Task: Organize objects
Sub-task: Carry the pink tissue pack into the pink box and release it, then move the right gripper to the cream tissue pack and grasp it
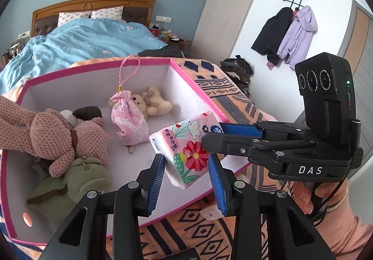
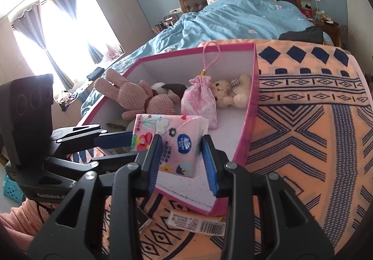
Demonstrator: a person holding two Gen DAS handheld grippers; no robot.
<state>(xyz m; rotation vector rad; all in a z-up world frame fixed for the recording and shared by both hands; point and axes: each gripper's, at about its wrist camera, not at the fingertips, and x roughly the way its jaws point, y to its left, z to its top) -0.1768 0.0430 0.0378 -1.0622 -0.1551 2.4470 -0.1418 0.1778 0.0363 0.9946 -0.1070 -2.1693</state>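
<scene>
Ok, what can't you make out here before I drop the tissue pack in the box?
- Both views: which gripper truly clamps the tissue pack; contact is unclear.
- Right wrist: green plush, mostly behind the pack and the left gripper.
- Both views: brown-white toy, buried under the knitted rabbit.

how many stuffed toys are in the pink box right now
4, maybe more underneath: pink knitted bunny at the left, green plush below it, brown-and-white plush behind it, cream teddy bear in the far corner beside the pink pouch.

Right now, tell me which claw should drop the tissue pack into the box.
Right, likely. The right claw spans the tissue pack squarely above bare floor in the pink box; the left claw only brackets its lower corner.
</scene>
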